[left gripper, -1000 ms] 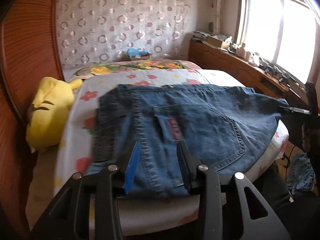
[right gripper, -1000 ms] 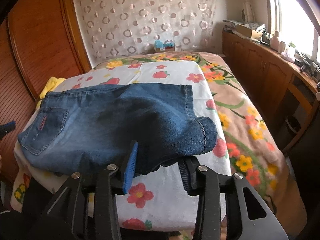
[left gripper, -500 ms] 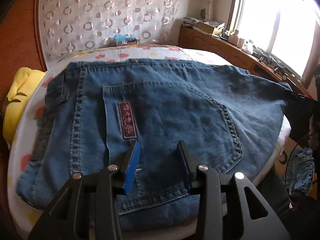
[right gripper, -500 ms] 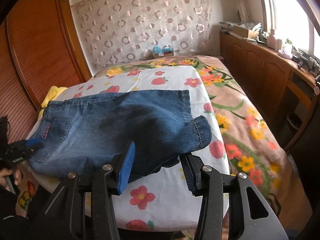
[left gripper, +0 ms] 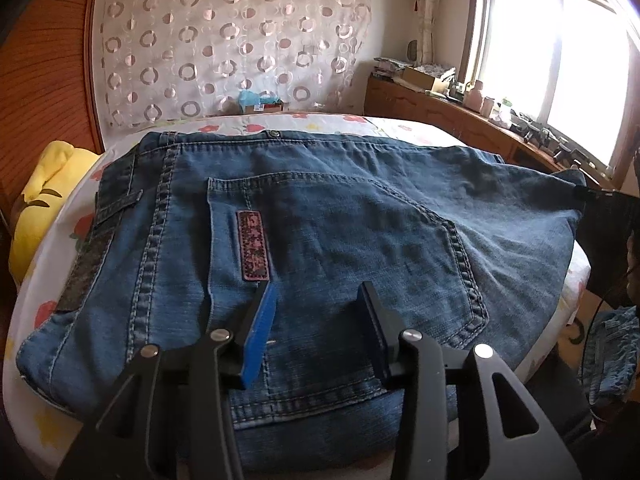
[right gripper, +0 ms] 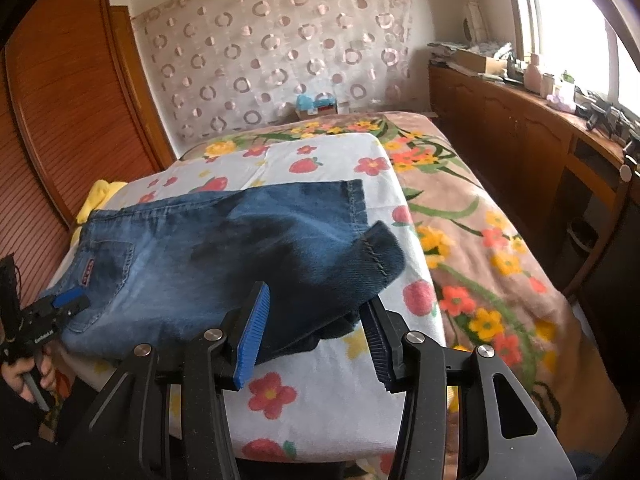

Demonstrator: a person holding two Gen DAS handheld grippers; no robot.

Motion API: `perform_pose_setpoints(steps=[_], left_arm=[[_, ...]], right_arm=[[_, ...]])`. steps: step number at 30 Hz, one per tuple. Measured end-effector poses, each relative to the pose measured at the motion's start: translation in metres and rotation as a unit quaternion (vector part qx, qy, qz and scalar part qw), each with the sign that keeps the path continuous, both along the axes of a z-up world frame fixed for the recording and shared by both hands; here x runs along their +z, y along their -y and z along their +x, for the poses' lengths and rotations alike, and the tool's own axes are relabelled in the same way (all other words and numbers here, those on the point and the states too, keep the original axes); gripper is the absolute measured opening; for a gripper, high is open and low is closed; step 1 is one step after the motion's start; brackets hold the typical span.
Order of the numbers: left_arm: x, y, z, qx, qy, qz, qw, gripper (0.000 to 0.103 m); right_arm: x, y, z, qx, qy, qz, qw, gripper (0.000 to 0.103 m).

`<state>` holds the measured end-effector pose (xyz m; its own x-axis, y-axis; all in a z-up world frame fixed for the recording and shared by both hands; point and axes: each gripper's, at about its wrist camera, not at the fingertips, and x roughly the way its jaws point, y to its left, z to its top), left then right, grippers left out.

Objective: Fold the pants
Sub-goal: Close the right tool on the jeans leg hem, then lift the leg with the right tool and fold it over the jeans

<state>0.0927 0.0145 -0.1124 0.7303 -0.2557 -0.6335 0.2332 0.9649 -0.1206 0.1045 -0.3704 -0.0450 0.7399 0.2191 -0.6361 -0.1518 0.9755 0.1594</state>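
Blue denim pants [left gripper: 320, 248] lie flat on white flower-print sheet [right gripper: 320, 392], filling frame centre in left view; waistband edge along top, hem at bottom.

Left gripper [left gripper: 316, 320] spread above back pocket, jaws just opened further, denim under gap, pads not pressing.

Right gripper [right gripper: 316, 324] spread, jaws just widened, dark leg end between pads, contact unclear.

Bare sheet lower centre; brown flowered blanket [right gripper: 480, 240] right.

Yellow plush toy [left gripper: 44, 200] at left edge.

Open bed on the right, crowded on the left

Right of the jeans [right gripper: 224, 256] the floral blanket [right gripper: 472, 248] lies bare; a yellow plush toy [left gripper: 44, 200] and wooden wardrobe [right gripper: 56, 128] hem in the left.
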Motion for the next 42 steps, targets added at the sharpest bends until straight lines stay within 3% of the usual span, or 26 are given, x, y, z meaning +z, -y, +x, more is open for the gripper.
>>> perform_pose_setpoints(steps=[9, 11, 14, 20, 32, 42], left_arm=[[0.005, 0.004, 0.007, -0.004, -0.014, 0.005, 0.9999, 0.042], [0.008, 0.003, 0.009, -0.002, -0.024, 0.002, 0.9997, 0.042], [0.013, 0.0, 0.007, 0.001, -0.035, 0.001, 0.9994, 0.042], [0.037, -0.006, -0.004, 0.015, -0.012, 0.005, 0.9998, 0.042], [0.072, -0.028, -0.02, 0.035, 0.034, 0.001, 0.9988, 0.042], [0.088, -0.047, -0.03, 0.054, 0.056, 0.001, 0.997, 0.042]], right_arm=[[0.0, 0.011, 0.014, -0.014, -0.01, 0.014, 1.0, 0.046], [-0.001, 0.01, 0.016, -0.011, -0.014, 0.011, 1.0, 0.031], [0.003, 0.003, 0.017, -0.002, -0.009, 0.002, 1.0, 0.02], [0.029, -0.011, 0.016, 0.029, 0.024, 0.0, 0.999, 0.009], [0.074, -0.082, 0.02, 0.123, 0.072, -0.001, 0.99, 0.004], [0.118, -0.189, 0.011, 0.243, 0.118, 0.008, 0.963, 0.003]])
